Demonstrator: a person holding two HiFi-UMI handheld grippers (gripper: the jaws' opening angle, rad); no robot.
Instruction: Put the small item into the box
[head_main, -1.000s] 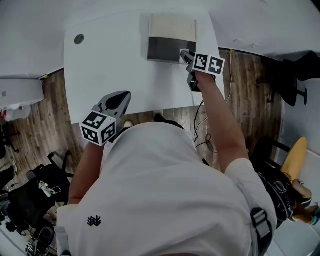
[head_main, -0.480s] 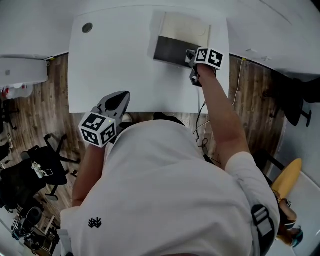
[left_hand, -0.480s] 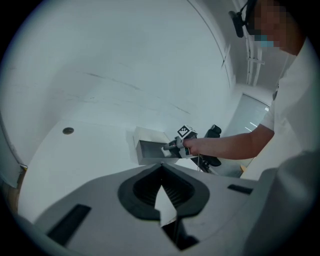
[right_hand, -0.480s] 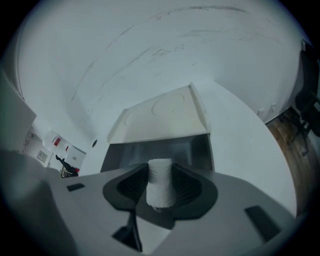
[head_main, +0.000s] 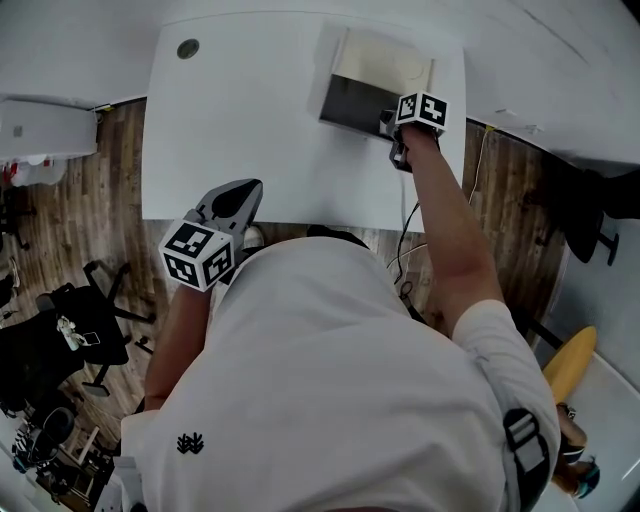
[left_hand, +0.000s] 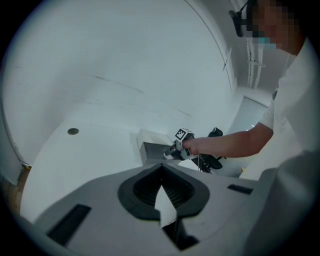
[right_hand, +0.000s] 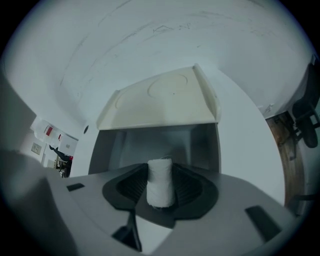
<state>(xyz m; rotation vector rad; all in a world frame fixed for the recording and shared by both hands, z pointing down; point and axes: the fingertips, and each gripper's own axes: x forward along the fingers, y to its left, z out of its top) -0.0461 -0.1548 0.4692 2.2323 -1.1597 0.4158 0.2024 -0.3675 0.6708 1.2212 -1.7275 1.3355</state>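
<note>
Small white roll (right_hand: 160, 184) sits clamped in the right gripper (right_hand: 160, 170) at the open box (right_hand: 165, 105) on the worktop (head_main: 250, 120); left gripper (left_hand: 161, 176) is clenched, empty.

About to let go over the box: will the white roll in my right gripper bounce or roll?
Likely soft and light: the white roll looks fuzzy. Being a cylinder held upright in the right gripper, it may tip and roll, though the box walls should stop it.
</note>
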